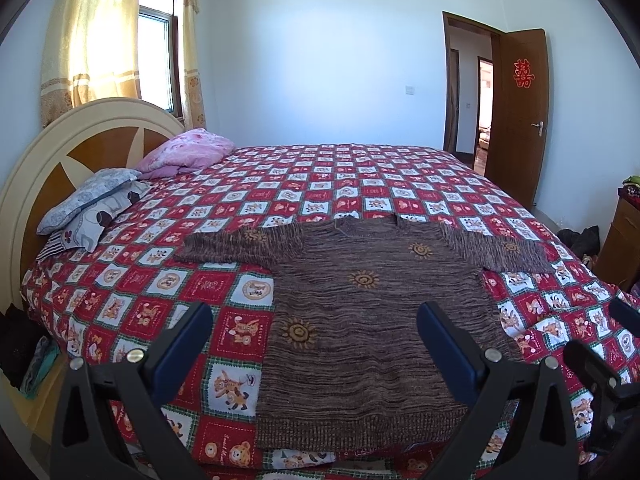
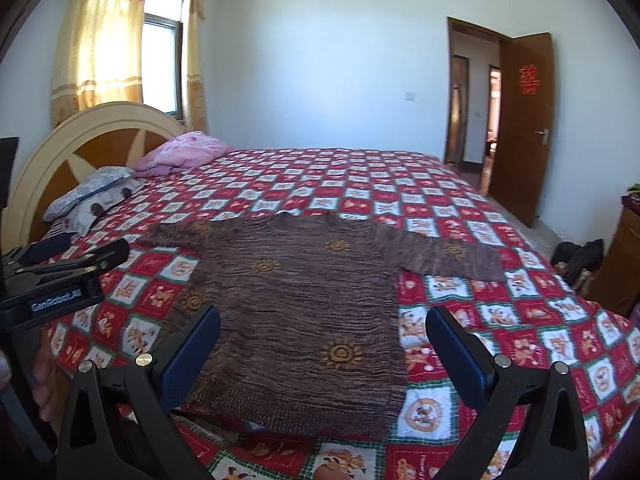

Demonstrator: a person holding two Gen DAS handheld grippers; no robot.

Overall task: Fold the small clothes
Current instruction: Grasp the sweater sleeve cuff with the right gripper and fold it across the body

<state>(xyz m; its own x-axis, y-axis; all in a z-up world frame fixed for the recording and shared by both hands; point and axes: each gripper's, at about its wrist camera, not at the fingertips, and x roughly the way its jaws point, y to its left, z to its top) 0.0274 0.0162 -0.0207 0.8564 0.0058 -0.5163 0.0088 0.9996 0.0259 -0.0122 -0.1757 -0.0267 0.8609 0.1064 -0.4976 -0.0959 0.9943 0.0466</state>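
A brown knitted sweater (image 1: 360,312) with orange sun motifs lies flat on the bed, sleeves spread out to both sides, hem toward me. It also shows in the right wrist view (image 2: 296,320). My left gripper (image 1: 316,324) is open and empty, held above the hem end of the sweater. My right gripper (image 2: 324,332) is open and empty, above the sweater's right side near the hem. The right gripper also shows at the right edge of the left wrist view (image 1: 600,364), and the left gripper at the left of the right wrist view (image 2: 76,256).
The bed has a red, white and green checked cartoon cover (image 1: 360,176). Pillows (image 1: 92,204) and a pink quilt (image 1: 188,152) lie by the round headboard (image 1: 48,160) at left. An open brown door (image 1: 520,112) and a wooden cabinet (image 1: 624,240) stand at right.
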